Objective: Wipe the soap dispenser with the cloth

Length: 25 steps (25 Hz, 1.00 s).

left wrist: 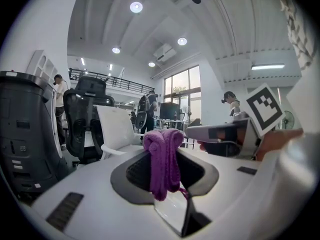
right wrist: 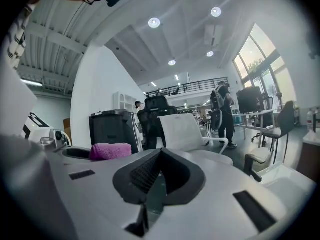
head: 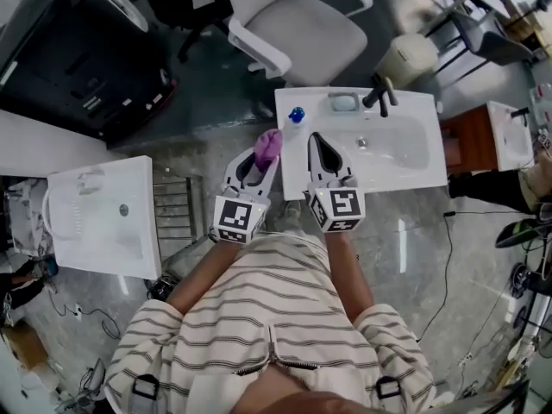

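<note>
In the head view, the soap dispenser (head: 297, 115), small with a blue top, stands at the back left corner of the white sink basin (head: 414, 166). My left gripper (head: 261, 159) is shut on a bunched purple cloth (head: 267, 144), held above the basin's left edge just in front of the dispenser. The left gripper view shows the cloth (left wrist: 163, 165) hanging between the jaws. My right gripper (head: 318, 139) hovers over the basin beside the left one, shut and empty. Its own view shows the jaws (right wrist: 159, 178) closed on nothing, with the cloth (right wrist: 110, 150) off to the left.
A dark faucet (head: 380, 94) and a soap dish (head: 343, 103) sit on the basin's back rim. A white office chair (head: 298, 26) stands behind the sink. A second white basin (head: 102, 216) lies at the left, a black unit (head: 78, 69) behind it.
</note>
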Each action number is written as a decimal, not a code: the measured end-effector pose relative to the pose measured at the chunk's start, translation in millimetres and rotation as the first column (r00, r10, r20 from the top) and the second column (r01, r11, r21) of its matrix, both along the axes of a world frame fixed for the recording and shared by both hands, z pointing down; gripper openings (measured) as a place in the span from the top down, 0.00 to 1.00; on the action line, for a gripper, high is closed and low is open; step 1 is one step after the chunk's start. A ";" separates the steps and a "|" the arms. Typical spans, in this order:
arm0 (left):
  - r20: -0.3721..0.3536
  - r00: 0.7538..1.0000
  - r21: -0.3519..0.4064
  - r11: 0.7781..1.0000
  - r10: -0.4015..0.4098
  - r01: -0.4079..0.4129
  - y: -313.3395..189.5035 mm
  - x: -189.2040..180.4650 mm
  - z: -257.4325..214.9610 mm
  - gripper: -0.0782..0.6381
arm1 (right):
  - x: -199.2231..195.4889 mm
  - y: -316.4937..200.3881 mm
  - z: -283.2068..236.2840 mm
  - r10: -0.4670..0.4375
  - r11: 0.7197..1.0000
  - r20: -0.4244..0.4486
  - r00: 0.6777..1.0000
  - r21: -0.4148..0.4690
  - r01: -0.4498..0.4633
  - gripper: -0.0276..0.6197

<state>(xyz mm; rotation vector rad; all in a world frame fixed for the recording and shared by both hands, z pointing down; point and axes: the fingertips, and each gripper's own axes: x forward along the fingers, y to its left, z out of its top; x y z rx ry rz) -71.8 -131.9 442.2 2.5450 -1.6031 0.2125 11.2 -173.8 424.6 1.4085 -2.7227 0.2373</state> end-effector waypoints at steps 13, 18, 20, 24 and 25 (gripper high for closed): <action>-0.004 1.000 0.057 0.998 0.029 -0.029 6.3 -8.4 -12.4 0.73 | -3.5 23.5 -20.7 0.061 0.998 0.032 0.998 0.025 -0.062 0.95; 0.000 0.999 0.070 0.997 0.044 -0.044 10.2 -7.5 -16.9 0.73 | -1.2 28.8 -26.4 0.079 0.996 0.041 0.996 0.034 -0.081 0.95; -0.007 0.999 0.077 0.996 0.054 -0.053 11.6 -5.8 -17.1 0.73 | -0.1 30.2 -26.0 0.084 0.996 0.043 0.995 0.037 -0.086 0.95; -0.019 0.997 0.084 0.994 0.071 -0.070 16.1 -2.2 -19.2 0.73 | 0.0 34.1 -27.7 0.085 0.995 0.038 0.996 0.045 -0.086 0.95; -0.020 0.997 0.084 0.994 0.074 -0.072 17.4 -1.8 -19.9 0.73 | -0.5 35.2 -28.4 0.085 0.995 0.036 0.996 0.046 -0.086 0.95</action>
